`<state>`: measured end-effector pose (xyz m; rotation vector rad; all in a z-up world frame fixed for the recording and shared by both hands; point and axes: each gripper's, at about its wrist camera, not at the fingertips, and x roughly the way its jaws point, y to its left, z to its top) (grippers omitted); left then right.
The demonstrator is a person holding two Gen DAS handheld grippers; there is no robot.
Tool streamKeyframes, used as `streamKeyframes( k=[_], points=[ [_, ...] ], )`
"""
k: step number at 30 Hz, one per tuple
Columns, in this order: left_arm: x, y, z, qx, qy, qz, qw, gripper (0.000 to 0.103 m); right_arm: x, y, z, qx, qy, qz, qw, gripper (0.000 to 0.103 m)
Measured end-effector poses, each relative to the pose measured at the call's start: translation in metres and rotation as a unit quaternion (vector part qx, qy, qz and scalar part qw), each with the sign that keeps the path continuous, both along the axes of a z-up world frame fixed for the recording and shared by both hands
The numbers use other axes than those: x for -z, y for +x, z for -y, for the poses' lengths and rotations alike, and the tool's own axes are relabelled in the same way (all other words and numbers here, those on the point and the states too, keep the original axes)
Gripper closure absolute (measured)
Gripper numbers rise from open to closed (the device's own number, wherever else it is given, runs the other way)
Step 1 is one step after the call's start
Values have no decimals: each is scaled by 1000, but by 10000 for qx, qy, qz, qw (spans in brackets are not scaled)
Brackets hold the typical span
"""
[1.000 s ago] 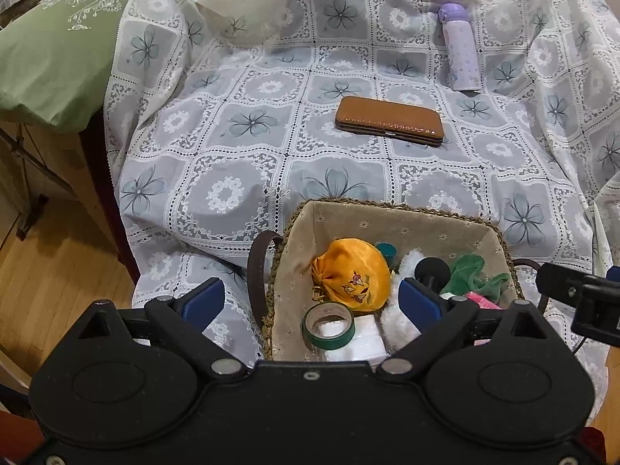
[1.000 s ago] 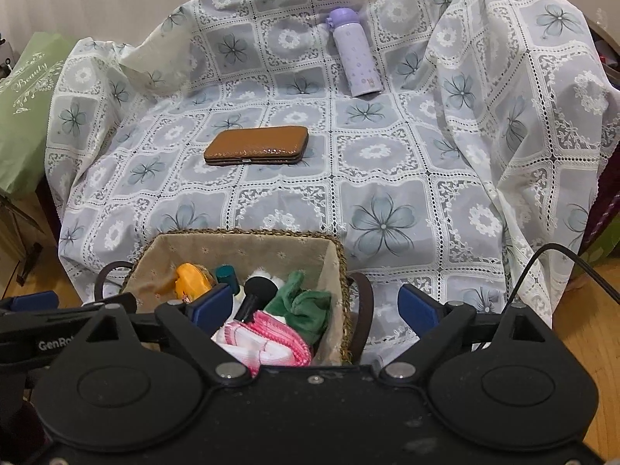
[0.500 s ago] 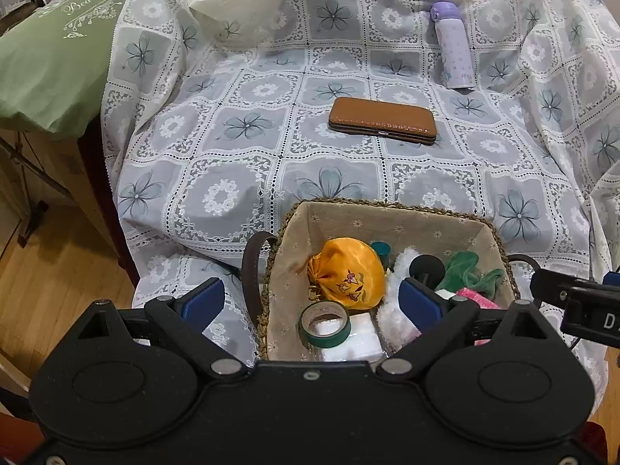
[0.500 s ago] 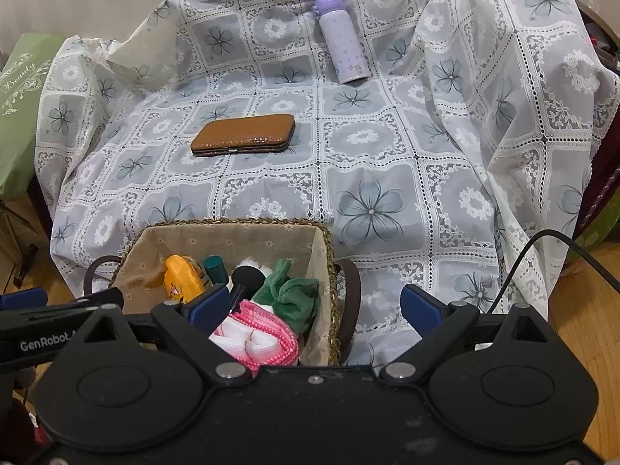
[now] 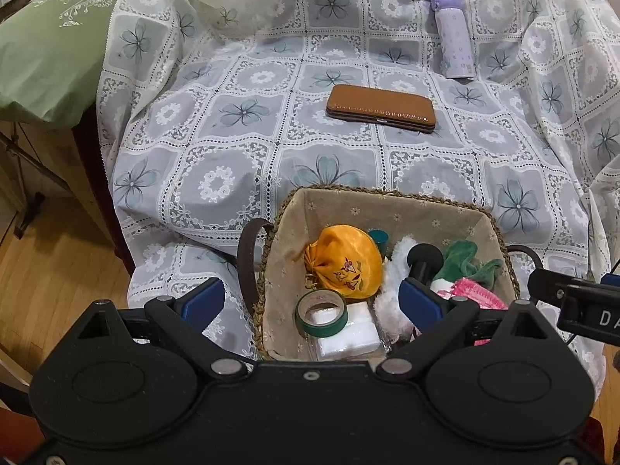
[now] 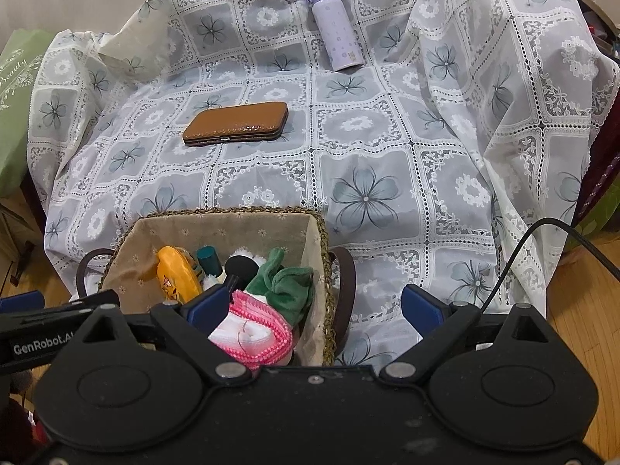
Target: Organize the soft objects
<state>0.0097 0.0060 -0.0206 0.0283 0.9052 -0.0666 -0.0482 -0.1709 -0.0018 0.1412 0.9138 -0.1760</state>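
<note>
Both grippers hang over a fabric-lined wicker basket on a lace tablecloth. The left gripper gapes wide, empty. The right gripper's jaws, just opening, hold nothing; 1 pink-and-white sock lies in the basket below.

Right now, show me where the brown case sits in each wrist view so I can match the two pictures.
Left wrist: the brown case lies flat on the cloth, upper centre, slightly right, beyond the basket.
Right wrist: the brown case lies upper left of centre, beyond the basket.
Shared landmark: the purple bottle, farther back and right of the case in both.
</note>
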Motion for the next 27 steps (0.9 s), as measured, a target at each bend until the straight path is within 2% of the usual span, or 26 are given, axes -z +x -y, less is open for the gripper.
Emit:
streamKeyframes(
  k=[27],
  points=[
    [5,2,-1,-25,-43,-176,9998,9,2,1,0,-10,7,-53,10000,6]
  ],
)
